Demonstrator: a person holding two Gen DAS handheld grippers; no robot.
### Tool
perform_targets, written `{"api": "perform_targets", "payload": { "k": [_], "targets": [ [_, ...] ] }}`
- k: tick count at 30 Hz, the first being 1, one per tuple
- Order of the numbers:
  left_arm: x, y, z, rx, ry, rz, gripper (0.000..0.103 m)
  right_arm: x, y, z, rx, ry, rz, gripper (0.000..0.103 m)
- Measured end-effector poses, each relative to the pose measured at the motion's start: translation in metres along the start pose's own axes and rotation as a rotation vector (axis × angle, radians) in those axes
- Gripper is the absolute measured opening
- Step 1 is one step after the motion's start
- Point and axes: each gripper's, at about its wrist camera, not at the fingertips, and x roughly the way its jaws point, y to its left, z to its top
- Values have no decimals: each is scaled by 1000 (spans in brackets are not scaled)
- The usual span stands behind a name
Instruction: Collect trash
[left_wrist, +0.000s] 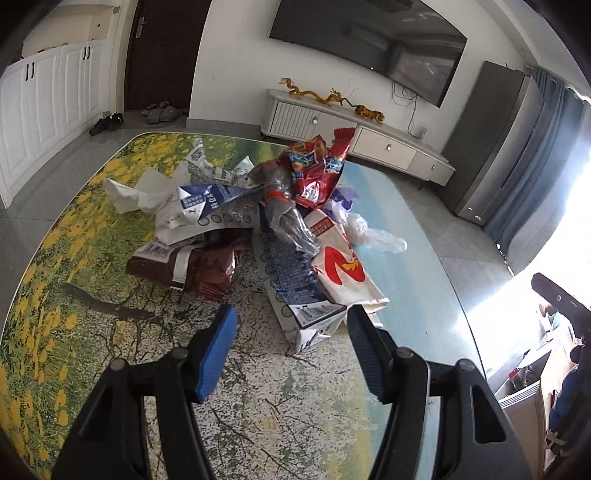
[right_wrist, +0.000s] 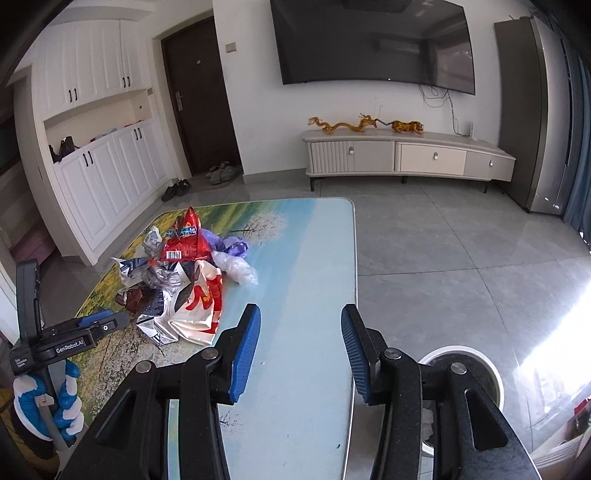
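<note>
The left hand-held gripper (left_wrist: 291, 325) is held wide open w/ nothing between the jaws, just above the tabletop (left_wrist: 110, 332); the near end of a blue-white carton (left_wrist: 306, 317) is seen in the gap. The right hand-held gripper (right_wrist: 300, 332) is likewise spread wide and empty, over a bare blue part of the tabletop, w/ a white bin (right_wrist: 491, 373) seen on the floor beside it to the right. Beyond the left jaws the trash pile (left_wrist: 266, 221) is heaped mid-tabletop: a white-red wrapper (left_wrist: 343, 266) beside the carton, a brown packet (left_wrist: 199, 266) to the left, crumpled clear plastic (left_wrist: 373, 232) to the right, a red snack bag (left_wrist: 314, 166) on top. Farther back, a TV cabinet (right_wrist: 406, 155) is set vs. the wall.
</note>
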Motion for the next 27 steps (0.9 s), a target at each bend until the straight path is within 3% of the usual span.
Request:
{"api": "perform_targets", "payload": {
  "k": [13, 20, 27],
  "targets": [
    [72, -4, 34, -54, 171, 50, 59, 67, 9, -3, -30, 95, 101, 46],
    [82, -2, 28, -75, 222, 34, 37, 114, 25, 12, -62, 132, 167, 46],
    [77, 10, 19, -102, 238, -6, 33, 169, 35, 29, -47, 171, 233, 47]
  ]
}}
